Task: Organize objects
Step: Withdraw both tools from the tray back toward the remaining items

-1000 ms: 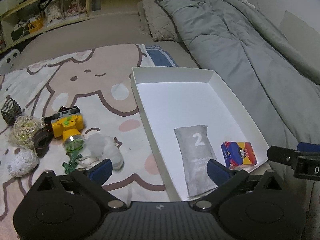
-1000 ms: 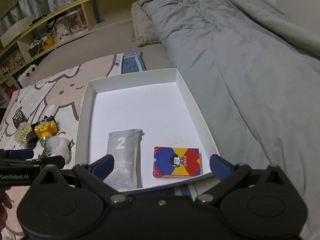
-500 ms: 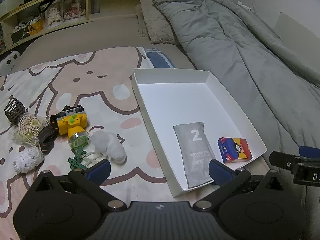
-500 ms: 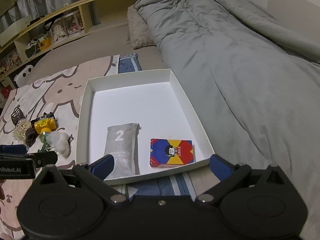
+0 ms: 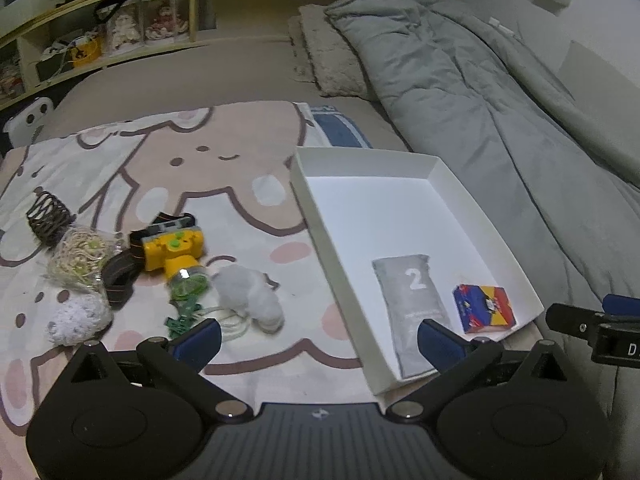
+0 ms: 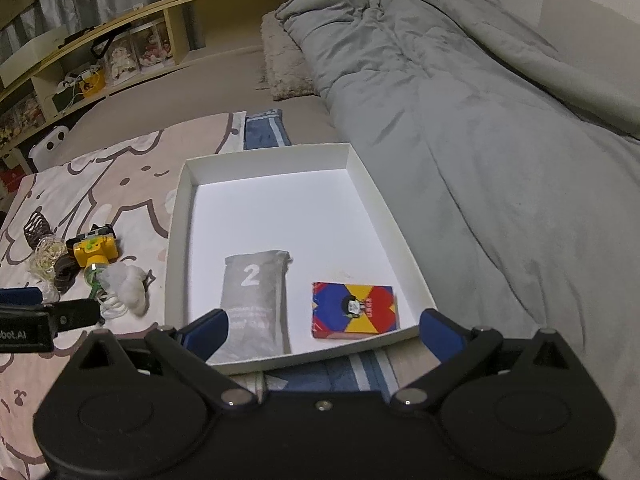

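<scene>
A white shallow box point(image 5: 312, 208) point(image 6: 178, 216) lies on the bed and holds a grey pouch marked 2 point(image 5: 414, 300) point(image 6: 254, 300) and a colourful card box point(image 5: 484, 308) point(image 6: 354, 310). Left of it on the cartoon blanket sits a cluster: yellow toy camera point(image 5: 174, 246) point(image 6: 94, 250), white fluffy wad point(image 5: 250, 296) point(image 6: 128, 280), green trinket point(image 5: 186, 312), string-light bundle point(image 5: 78, 256), white knitted ball point(image 5: 78, 318), dark spiral clip point(image 5: 48, 212). My left gripper point(image 5: 318, 338) hangs open above the box's near left corner. My right gripper point(image 6: 324, 330) is open over the box's near edge, empty.
A grey duvet point(image 6: 480, 120) fills the right side of the bed, with a fuzzy pillow point(image 5: 332, 64) at its head. Wooden shelves point(image 5: 100, 44) with dolls and boxes run along the far side. A blue striped cloth point(image 6: 348, 372) lies under the box.
Both grippers have drawn back and up from the box, so box and clutter look smaller and farther. Nothing on the bed moved.
</scene>
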